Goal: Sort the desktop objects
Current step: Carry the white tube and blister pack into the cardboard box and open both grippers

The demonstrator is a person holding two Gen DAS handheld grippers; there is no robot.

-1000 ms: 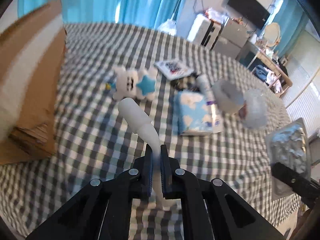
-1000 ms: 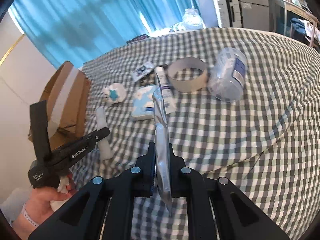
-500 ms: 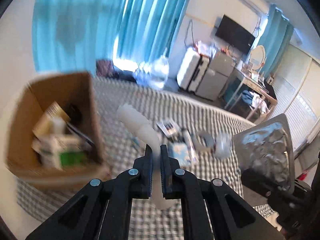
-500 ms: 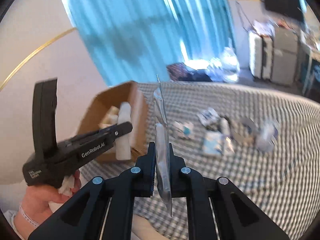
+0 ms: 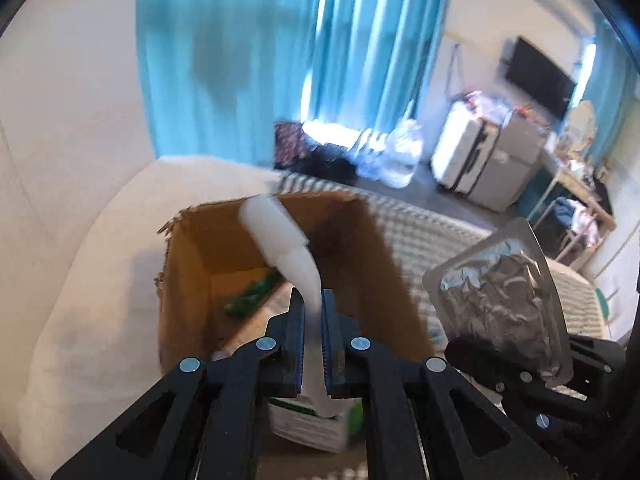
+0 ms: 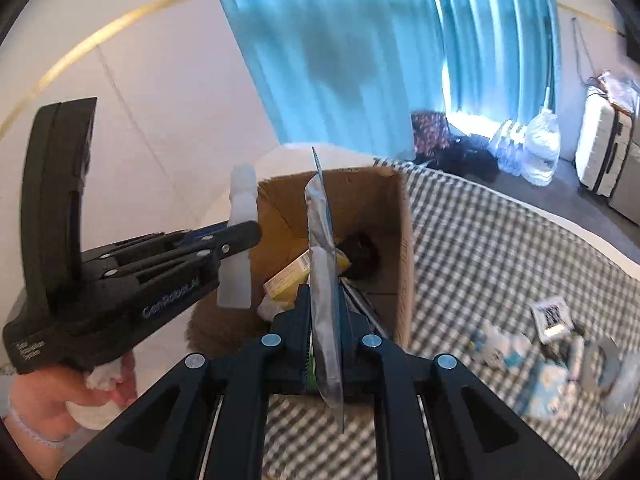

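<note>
Left wrist view — left gripper clamps white bottle, above cardboard box.

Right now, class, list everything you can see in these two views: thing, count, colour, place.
cardboard box: one, brown, open, on the checked cloth
items in box: several, yellow, green, black, blurred
white tube: one, over the box, in left gripper
foil pack: one, silver, in right gripper
checked cloth: one, grey-white, under everything
loose objects: several, blurred, on cloth at right
curtains: blue, behind
suitcase: one, white, far right
left gripper: black, shut on tube
right gripper: black, shut on pack
hand: one, holding left gripper
</note>
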